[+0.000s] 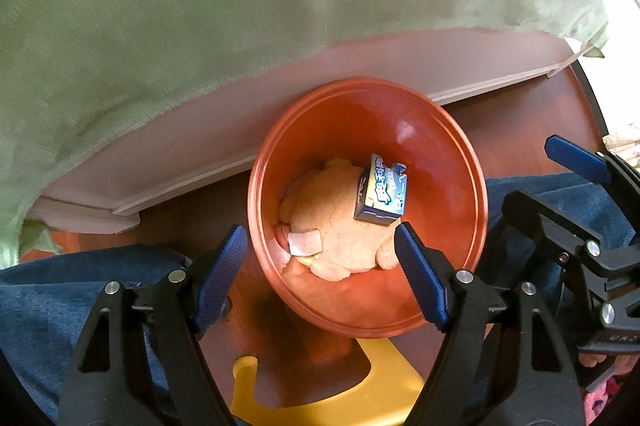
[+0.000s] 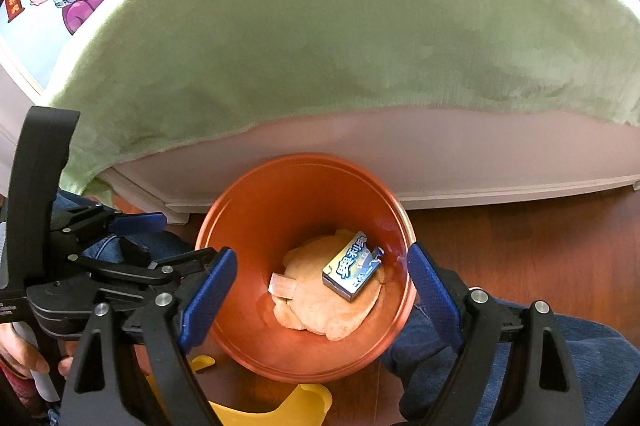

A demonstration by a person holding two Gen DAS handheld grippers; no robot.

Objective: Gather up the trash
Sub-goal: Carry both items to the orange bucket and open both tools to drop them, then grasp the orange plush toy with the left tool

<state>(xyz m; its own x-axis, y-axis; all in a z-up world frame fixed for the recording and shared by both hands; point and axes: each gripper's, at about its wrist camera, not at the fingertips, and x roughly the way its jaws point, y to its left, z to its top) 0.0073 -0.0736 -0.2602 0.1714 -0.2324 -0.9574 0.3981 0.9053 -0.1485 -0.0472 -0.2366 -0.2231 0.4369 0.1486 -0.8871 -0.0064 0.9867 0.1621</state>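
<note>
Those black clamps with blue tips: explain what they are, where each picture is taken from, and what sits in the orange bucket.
They are hand-held claws, one in each of a person's hands, no robot arm. Each picture comes from a fisheye camera on one claw, looking along its fingers. The left claw and right claw both hang open and empty above the orange bucket, which stands on a wooden floor beside a bed with a green blanket. Inside the bucket lie a blue snack box, a small clear wrapper and pale crumpled material underneath.

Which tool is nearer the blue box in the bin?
Hard to call. Both the left tool and right tool hover open above the orange bin, the blue box between their fingers.
</note>
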